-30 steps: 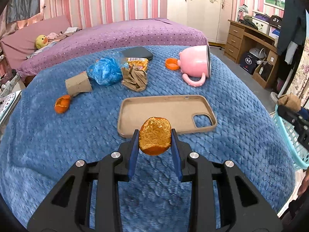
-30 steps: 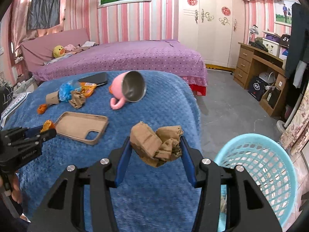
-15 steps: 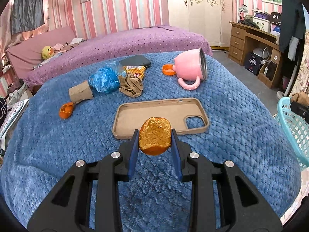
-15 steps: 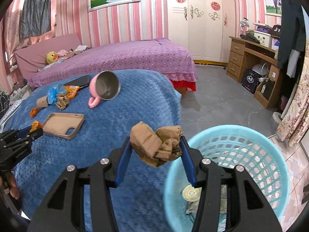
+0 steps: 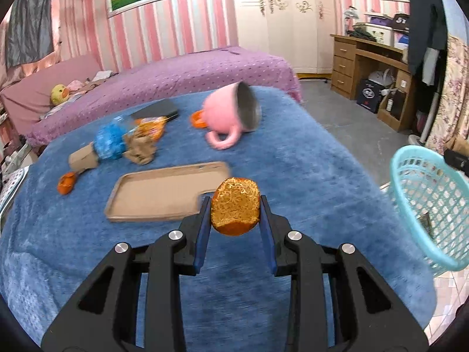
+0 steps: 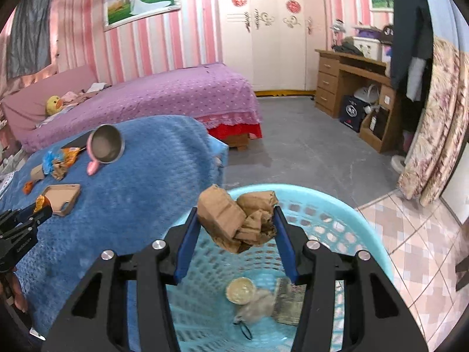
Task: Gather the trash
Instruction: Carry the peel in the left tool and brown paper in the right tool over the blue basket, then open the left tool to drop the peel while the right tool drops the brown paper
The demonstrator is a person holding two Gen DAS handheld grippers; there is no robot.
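Bedroom with pink-striped walls, white wardrobe [image 6: 275,35] and wooden desk [image 6: 348,79]. Blue blanket [image 5: 293,152] carried a tipped pink mug [image 5: 228,114], tan phone case [image 5: 164,189] and scattered wrappers [image 5: 129,140]. Left hand-held gripper [image 5: 235,211] clamped an orange peel [image 5: 235,209] above the blanket. Right hand-held gripper [image 6: 236,223] gripped crumpled brown paper [image 6: 234,220] over the turquoise basket [image 6: 363,234], which stood on the floor beside the bed.

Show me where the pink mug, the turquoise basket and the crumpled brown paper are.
pink mug [image 5: 222,114]: left wrist view, on its pink side wall.
turquoise basket [image 6: 363,231]: right wrist view, on its rim.
crumpled brown paper [image 6: 225,220]: right wrist view, on its left fold.
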